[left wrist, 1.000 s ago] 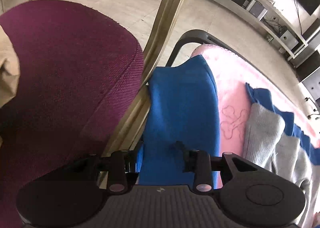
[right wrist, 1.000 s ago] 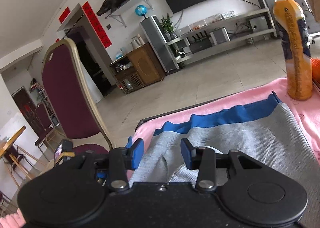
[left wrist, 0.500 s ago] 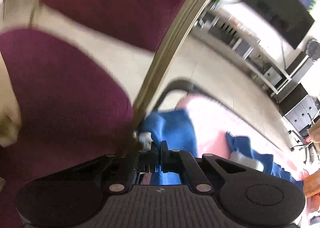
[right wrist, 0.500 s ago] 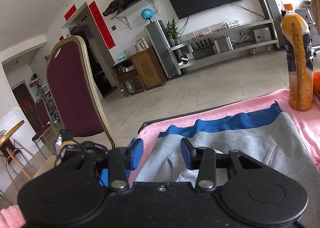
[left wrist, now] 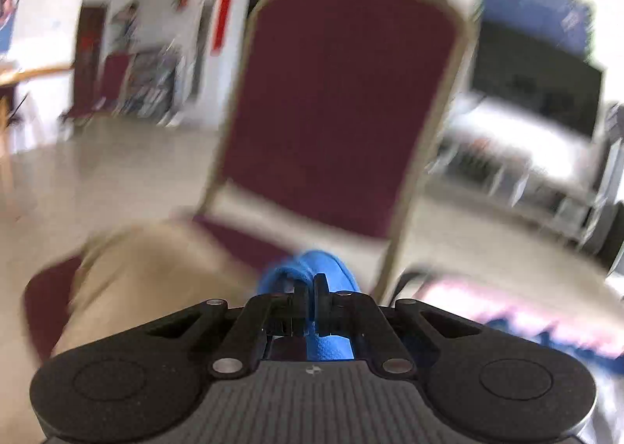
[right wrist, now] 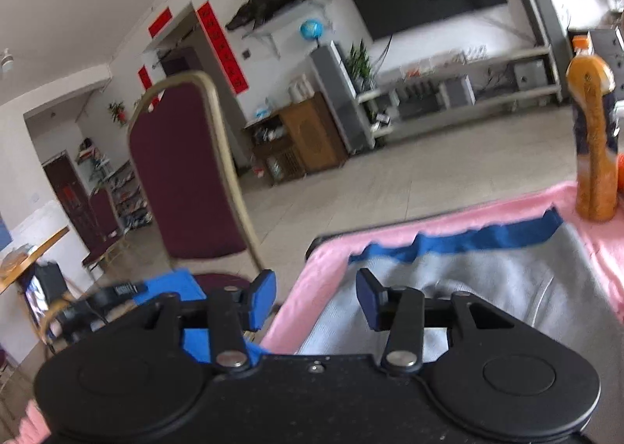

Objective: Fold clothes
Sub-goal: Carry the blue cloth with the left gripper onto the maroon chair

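Note:
My left gripper [left wrist: 311,288] is shut on a fold of a blue garment [left wrist: 327,338], lifted beside the maroon chair; the view is blurred. In the right wrist view the left gripper [right wrist: 93,303] shows at the lower left with the blue garment [right wrist: 175,288] hanging from it. My right gripper [right wrist: 316,296] is open and empty above the left end of a grey garment [right wrist: 487,280], which lies flat on the pink cloth [right wrist: 429,222] with a blue garment edge [right wrist: 487,237] along its far side.
A maroon chair with a gold frame [right wrist: 183,171] stands left of the table; a beige cloth [left wrist: 144,288] lies on its seat. An orange drink bottle [right wrist: 592,140] stands at the table's far right. A TV wall and shelves stand behind.
My left gripper closed on the blue garment and swung up and left, off the table, towards the chair. My right gripper stayed open over the grey garment and shifted slightly.

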